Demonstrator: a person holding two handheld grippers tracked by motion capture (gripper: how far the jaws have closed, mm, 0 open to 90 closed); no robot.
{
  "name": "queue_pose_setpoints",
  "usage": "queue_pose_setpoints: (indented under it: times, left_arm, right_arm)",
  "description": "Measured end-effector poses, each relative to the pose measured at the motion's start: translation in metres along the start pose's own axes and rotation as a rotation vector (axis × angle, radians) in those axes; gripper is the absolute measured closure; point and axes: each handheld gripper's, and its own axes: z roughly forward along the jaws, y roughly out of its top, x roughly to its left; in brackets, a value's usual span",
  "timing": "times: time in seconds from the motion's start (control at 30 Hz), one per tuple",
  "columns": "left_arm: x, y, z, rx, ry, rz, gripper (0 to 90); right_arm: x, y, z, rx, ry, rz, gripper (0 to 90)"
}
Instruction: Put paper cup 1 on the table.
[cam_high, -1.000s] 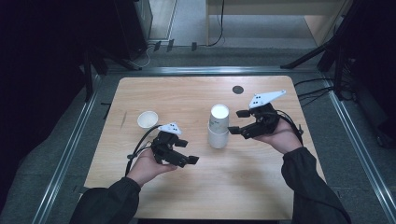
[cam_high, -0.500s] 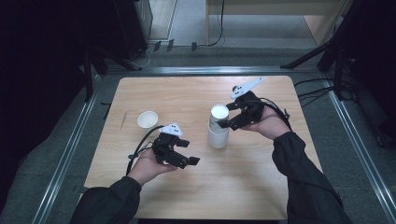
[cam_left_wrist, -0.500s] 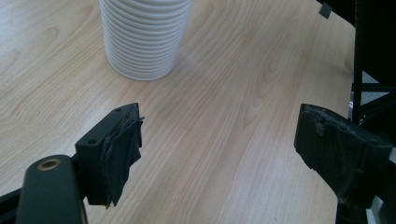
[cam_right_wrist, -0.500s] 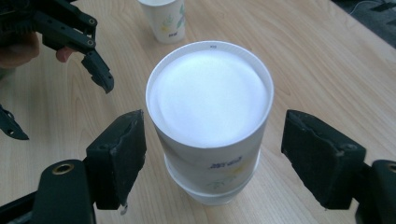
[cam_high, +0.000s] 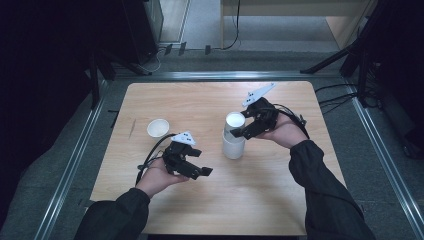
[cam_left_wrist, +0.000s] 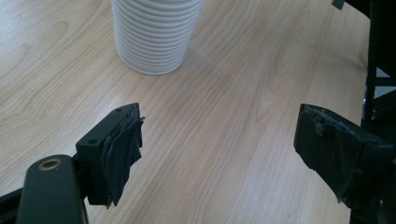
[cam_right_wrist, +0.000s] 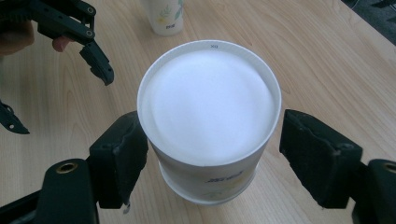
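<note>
Now right claw astride the top paper cup, pads parting; left claw half-open, empty.

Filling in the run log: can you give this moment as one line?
right hand-held gripper: open, jaws closing around top cup of cup stack | left hand-held gripper: open, idle | single cup: apart

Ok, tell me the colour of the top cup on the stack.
White, with a small yellow-green print low on the top cup; the right gripper view shows it best.

Lab-like recording bay; wooden table, metal floor rails, trailing cables.
</note>
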Motion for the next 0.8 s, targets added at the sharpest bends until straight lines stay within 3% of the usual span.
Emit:
queue_pose_setpoints:
  times: [0.23, 0.47, 0.6, 0.8]
  left_arm:
    - [0.002, 0.0, -0.002, -0.002, 0.002, -0.003, 15.5]
    - [0.005, 0.0, -0.002, -0.007, 0.002, -0.006, 15.5]
    - [0.007, -0.001, 0.0, 0.003, 0.014, 0.012, 15.5]
    - [0.009, -0.002, -0.004, -0.009, -0.005, 0.013, 15.5]
  right_arm:
    - [0.0, 0.004, 0.004, 0.01, 0.006, -0.009, 30.8]
    - [0.001, 0.006, 0.003, 0.016, 0.008, -0.021, 31.8]
    - [0.001, 0.008, 0.001, 0.018, 0.007, -0.017, 32.1]
    - [0.002, 0.015, -0.006, 0.003, 0.01, -0.019, 32.2]
